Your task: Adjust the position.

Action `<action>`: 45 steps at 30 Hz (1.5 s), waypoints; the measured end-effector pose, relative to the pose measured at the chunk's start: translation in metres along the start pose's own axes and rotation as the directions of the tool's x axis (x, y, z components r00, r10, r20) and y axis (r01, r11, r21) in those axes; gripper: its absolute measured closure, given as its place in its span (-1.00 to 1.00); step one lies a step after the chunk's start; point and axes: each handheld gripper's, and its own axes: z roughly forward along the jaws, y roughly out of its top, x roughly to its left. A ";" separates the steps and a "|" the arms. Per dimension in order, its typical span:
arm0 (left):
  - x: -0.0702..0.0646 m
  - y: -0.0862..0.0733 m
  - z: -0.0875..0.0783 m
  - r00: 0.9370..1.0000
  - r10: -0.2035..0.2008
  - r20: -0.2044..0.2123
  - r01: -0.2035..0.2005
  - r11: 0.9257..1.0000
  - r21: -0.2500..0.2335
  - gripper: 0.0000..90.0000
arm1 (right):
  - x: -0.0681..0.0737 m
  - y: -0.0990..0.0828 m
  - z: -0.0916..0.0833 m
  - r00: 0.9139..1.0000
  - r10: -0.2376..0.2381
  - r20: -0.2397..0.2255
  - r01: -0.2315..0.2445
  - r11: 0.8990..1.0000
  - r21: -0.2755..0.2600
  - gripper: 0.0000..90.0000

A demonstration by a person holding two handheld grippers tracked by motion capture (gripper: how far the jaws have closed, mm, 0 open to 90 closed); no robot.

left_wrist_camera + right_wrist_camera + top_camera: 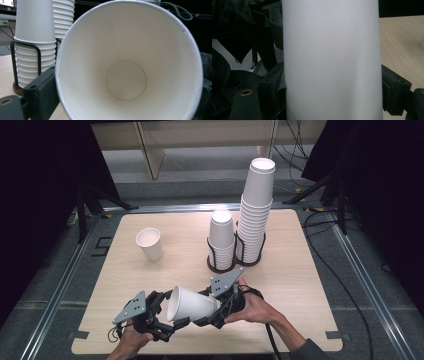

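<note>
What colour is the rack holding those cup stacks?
Black wire on a dark brown base, seen best in the left gripper view.

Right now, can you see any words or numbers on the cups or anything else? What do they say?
No text can be read.
The held cup is plain white inside and out.
The lone cup and both cup stacks are plain white too.
The grey plates on the grippers show only small holes, no letters.
A small light patch with dots at the top corner of the left gripper view is too small to read.
</note>
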 end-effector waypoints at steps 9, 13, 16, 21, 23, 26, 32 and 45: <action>0.001 0.001 0.000 1.000 0.002 0.012 -0.002 1.000 0.029 -0.78 | -0.002 -0.004 0.002 1.000 0.006 -0.004 -0.006 1.000 0.013 -0.50; 0.000 0.001 0.002 0.999 0.033 -0.004 -0.033 0.997 0.069 -0.76 | -0.002 -0.005 0.004 1.000 0.022 0.019 -0.023 0.998 0.056 -0.57; -0.001 0.001 0.003 0.999 0.046 -0.021 -0.044 0.994 0.102 -0.75 | -0.003 -0.005 0.003 0.998 0.028 0.058 -0.034 0.994 0.101 -0.65; -0.001 0.000 0.005 0.994 0.081 -0.067 -0.066 0.979 0.193 -0.74 | 0.002 0.001 -0.005 0.986 -0.024 0.163 -0.010 0.980 0.201 -0.65; -0.003 0.000 0.005 0.993 0.096 -0.075 -0.078 0.973 0.219 -0.74 | 0.003 0.002 -0.006 0.984 -0.036 0.175 -0.004 0.976 0.220 -0.65; -0.005 0.002 0.007 0.987 0.135 -0.092 -0.105 0.956 0.273 -0.74 | 0.007 0.003 -0.007 0.974 -0.076 0.215 0.013 0.960 0.281 -0.65; -0.008 0.001 0.010 0.976 0.182 -0.121 -0.131 0.930 0.344 -0.74 | 0.016 0.003 0.006 0.962 -0.145 0.233 0.052 0.929 0.366 -0.65; -0.013 0.002 0.013 0.978 0.177 -0.114 -0.125 0.925 0.360 -0.74 | 0.016 -0.003 0.030 0.963 -0.150 0.226 0.057 0.927 0.370 -0.59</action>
